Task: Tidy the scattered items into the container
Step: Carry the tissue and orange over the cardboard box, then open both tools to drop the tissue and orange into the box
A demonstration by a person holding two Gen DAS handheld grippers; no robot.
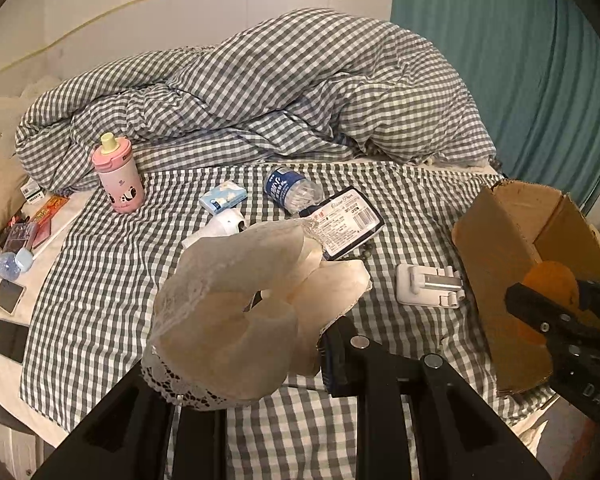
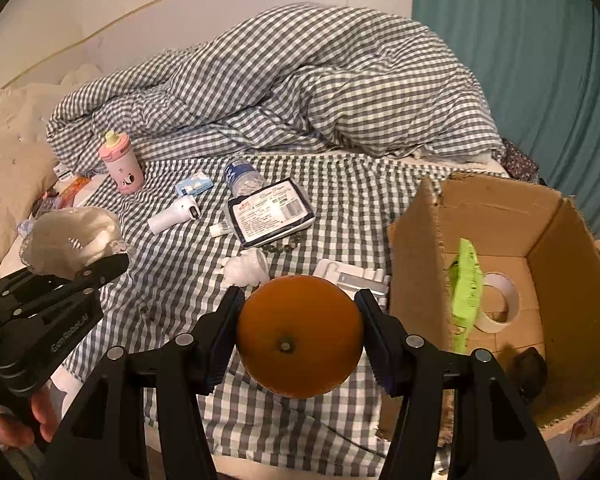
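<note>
My left gripper (image 1: 300,344) is shut on a cream lace-edged cloth (image 1: 236,312) and holds it above the checked bed; the cloth also shows in the right wrist view (image 2: 72,240). My right gripper (image 2: 300,336) is shut on an orange (image 2: 300,336), just left of the open cardboard box (image 2: 556,248). The box also shows in the left wrist view (image 1: 496,248), with the orange (image 1: 548,280) at its near side. Inside the box lie a green packet (image 2: 466,292), a tape roll (image 2: 500,300) and a dark item (image 2: 530,368).
On the checked sheet (image 2: 172,280) lie a pink bottle (image 2: 120,164), a blue tissue pack (image 2: 194,184), a water bottle (image 2: 242,176), a dark flat packet (image 2: 270,212), a white device (image 2: 172,214), a white stand (image 2: 352,276) and crumpled tissue (image 2: 246,268). A rumpled duvet (image 2: 284,80) fills the back.
</note>
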